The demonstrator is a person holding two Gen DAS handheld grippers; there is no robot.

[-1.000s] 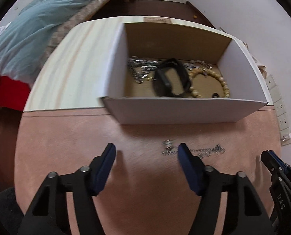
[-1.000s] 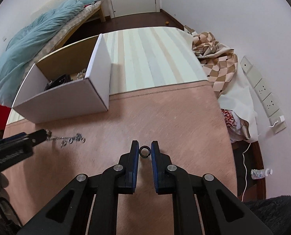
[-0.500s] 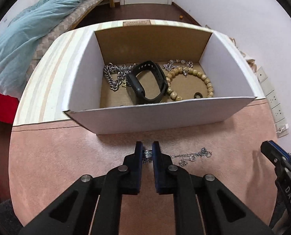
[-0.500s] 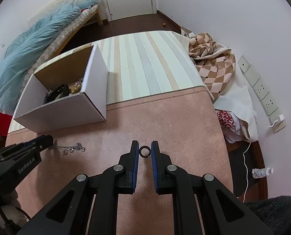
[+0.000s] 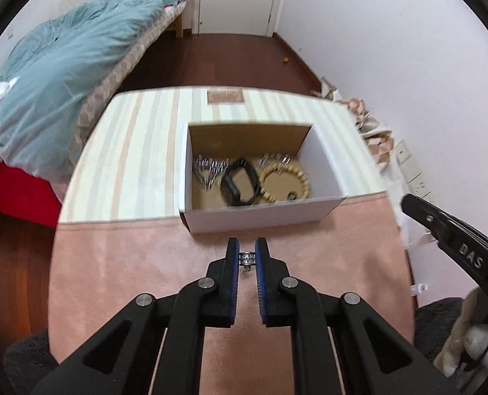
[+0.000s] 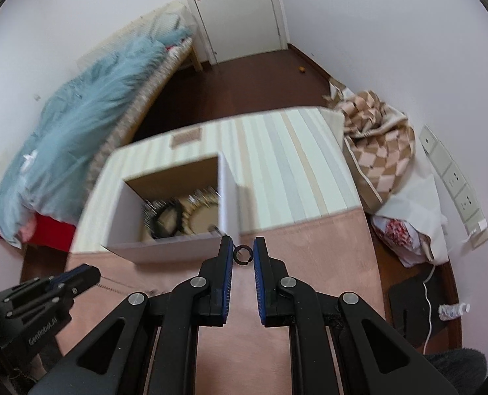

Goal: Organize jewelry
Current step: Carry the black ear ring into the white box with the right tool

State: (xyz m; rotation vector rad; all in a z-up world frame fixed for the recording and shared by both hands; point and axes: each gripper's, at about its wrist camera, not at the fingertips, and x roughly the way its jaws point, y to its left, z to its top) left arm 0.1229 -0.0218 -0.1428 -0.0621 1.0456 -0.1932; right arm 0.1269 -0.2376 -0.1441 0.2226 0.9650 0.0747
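Left gripper [image 5: 247, 258] clamped on a silver bracelet clasp [image 5: 246, 259], chain trailing toward the pink mat [image 5: 119, 263]. Right gripper [image 6: 243, 254] pinches a small dark ring [image 6: 242, 255]. Both sit just short of the white cardboard box [image 5: 260, 217] holding a beaded bracelet [image 5: 285, 184], black band [image 5: 239, 187] and chains.

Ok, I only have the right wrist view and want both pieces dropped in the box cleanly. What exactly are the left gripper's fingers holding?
Observer: The left gripper is shut on a silver bracelet, pinched by one bead between the blue pads.
Operator: The front wall hides the box's near-left corner from me. Is anything lying there?
Observer: No, that corner of the box shows bare cardboard floor.
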